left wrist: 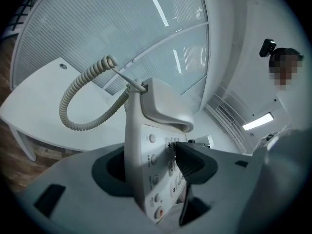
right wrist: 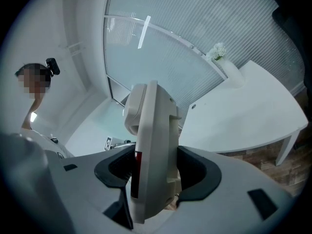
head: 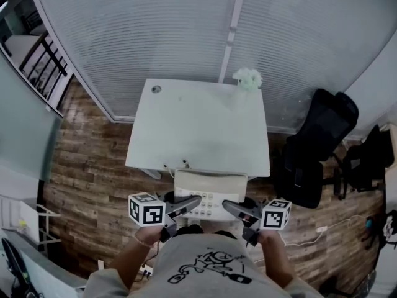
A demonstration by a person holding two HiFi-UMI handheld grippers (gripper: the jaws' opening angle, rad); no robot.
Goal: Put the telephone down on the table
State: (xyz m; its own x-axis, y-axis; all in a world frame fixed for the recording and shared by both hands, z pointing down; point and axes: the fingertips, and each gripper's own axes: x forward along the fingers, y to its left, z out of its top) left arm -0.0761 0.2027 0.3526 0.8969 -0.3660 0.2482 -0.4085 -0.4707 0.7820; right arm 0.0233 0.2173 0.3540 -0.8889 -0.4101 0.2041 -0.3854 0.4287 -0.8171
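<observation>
A beige desk telephone (head: 209,194) with its handset and coiled cord (left wrist: 78,101) hangs in the air just short of the white table's (head: 198,129) near edge. My left gripper (head: 189,204) is shut on the telephone's left side, its jaws clamping the keypad body (left wrist: 156,169). On the telephone's right side my right gripper (head: 234,209) is shut, the jaws pinching the body's edge (right wrist: 153,160). The handset (left wrist: 165,104) rests in its cradle.
A small white flower bunch (head: 247,77) stands at the table's far right corner, against frosted glass walls. A black office chair (head: 316,148) stands to the right of the table. The floor is wood planks.
</observation>
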